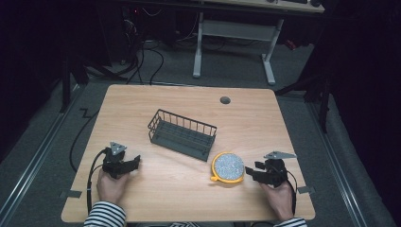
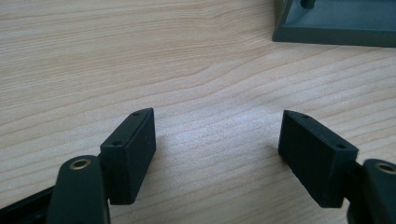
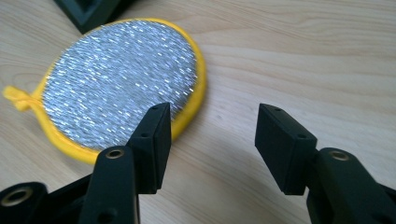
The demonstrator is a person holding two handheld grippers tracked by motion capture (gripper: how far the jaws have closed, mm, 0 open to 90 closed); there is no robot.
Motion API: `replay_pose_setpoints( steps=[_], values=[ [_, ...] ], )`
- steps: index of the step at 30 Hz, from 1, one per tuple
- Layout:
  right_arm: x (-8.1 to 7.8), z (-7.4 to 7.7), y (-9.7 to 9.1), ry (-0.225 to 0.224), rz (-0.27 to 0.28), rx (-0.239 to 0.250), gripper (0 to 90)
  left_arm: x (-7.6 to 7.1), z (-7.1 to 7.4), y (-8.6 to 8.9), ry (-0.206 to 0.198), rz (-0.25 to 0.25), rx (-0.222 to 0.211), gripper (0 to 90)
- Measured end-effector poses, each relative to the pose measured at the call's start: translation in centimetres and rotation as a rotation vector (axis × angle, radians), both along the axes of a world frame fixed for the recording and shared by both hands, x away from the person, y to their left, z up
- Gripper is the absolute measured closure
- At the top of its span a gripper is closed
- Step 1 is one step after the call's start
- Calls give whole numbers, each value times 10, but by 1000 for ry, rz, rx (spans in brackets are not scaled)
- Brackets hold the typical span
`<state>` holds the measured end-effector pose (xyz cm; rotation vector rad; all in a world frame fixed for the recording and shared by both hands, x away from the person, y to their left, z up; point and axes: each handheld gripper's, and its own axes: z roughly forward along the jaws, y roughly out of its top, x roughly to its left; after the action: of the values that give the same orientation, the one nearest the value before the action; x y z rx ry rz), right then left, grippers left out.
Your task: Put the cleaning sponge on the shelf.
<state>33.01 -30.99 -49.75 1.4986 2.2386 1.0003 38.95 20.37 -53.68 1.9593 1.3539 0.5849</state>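
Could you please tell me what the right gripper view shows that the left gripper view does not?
Right gripper view alone: the round silver scrubbing pad with its yellow rim and loop, lying flat just ahead of one of the open right gripper fingers. Left gripper view alone: the open left gripper over bare wood. Both share the wooden table and a corner of the dark wire basket.

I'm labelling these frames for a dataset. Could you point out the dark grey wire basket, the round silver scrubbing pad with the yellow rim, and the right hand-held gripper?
Dark grey wire basket [image 1: 182, 135]: high view, basket floor.
Round silver scrubbing pad with yellow rim [image 3: 116, 79]: right gripper view, silver face.
Right hand-held gripper [image 3: 210, 140]: right gripper view, between fingertips.
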Motion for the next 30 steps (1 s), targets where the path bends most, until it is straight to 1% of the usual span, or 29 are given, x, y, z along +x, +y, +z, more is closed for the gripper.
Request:
replay_pose_setpoints(
  steps=[2, 3, 4, 5, 9, 12, 15, 16, 18, 20, 23, 24, 28, 30],
  values=[
    [2, 2, 3, 5, 7, -4, 454, 0, 0, 0, 0, 0, -1, 279],
    [6, 4, 8, 16, 20, -14, 459, 0, 0, 0, 0, 1, -3, 279],
    [6, 4, 8, 16, 20, -14, 459, 0, 0, 0, 1, 1, -5, 279],
    [8, 5, 11, 22, 31, -21, 459, 0, 0, 1, 2, 0, -9, 279],
    [18, 7, 21, 66, 52, -29, 456, 0, 0, 1, 2, 0, -17, 279],
    [27, 8, 29, 91, 69, -47, 442, 0, 0, 2, 2, 1, -19, 279],
    [31, 9, 32, 100, 70, -52, 437, 0, 0, 2, 2, 1, -21, 279],
    [35, 9, 33, 115, 70, -47, 430, 0, 0, 2, 2, 0, -22, 279],
    [39, 9, 35, 122, 71, -48, 432, 0, 0, 2, 2, 0, -24, 279],
    [43, 7, 37, 137, 73, -62, 436, 0, 0, 2, 2, 0, -25, 279],
    [47, 4, 38, 167, 84, -44, 434, 0, 0, 2, 3, 0, -25, 279],
    [47, 4, 38, 167, 84, -44, 434, 0, 0, 2, 3, 0, -25, 279],
    [52, -1, 37, 207, 86, -18, 430, 0, 0, 2, 2, 0, -24, 279],
    [53, -3, 36, 217, 89, -4, 442, 0, 0, 2, 2, 0, -24, 279]
  ],
)
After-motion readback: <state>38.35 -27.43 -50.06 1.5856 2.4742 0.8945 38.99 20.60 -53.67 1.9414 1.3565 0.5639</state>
